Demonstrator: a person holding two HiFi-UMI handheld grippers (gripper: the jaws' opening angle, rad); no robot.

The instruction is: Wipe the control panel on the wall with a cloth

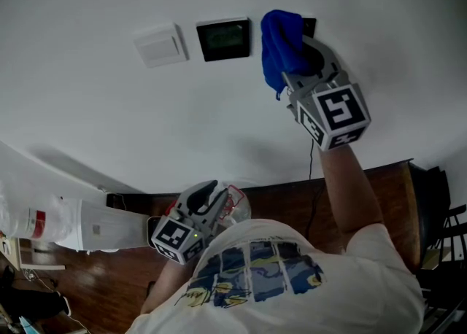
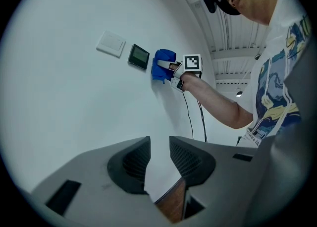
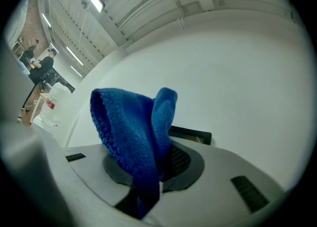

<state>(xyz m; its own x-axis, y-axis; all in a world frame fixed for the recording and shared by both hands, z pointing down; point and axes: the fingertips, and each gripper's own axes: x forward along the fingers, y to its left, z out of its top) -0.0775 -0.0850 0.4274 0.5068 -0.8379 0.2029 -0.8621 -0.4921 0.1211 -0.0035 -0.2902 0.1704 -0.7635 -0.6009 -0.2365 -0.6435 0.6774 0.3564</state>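
Observation:
A black control panel (image 1: 224, 39) with a dim screen hangs on the white wall, right of a white switch plate (image 1: 160, 45). My right gripper (image 1: 299, 57) is raised to the wall just right of that panel, shut on a bunched blue cloth (image 1: 279, 47). The cloth covers most of a second dark panel (image 1: 309, 27), whose edge shows behind the cloth (image 3: 131, 132) as a dark panel (image 3: 190, 134). The left gripper view shows the cloth (image 2: 162, 65) beside the screen panel (image 2: 138, 56). My left gripper (image 1: 211, 195) hangs low by my chest, its jaws nearly together and holding nothing (image 2: 159, 159).
A black cable (image 1: 312, 172) runs down the wall below the right gripper. Low on the left stands a white container (image 1: 66, 224) over a wooden surface (image 1: 102, 274). Dark furniture (image 1: 438, 208) stands at the right edge.

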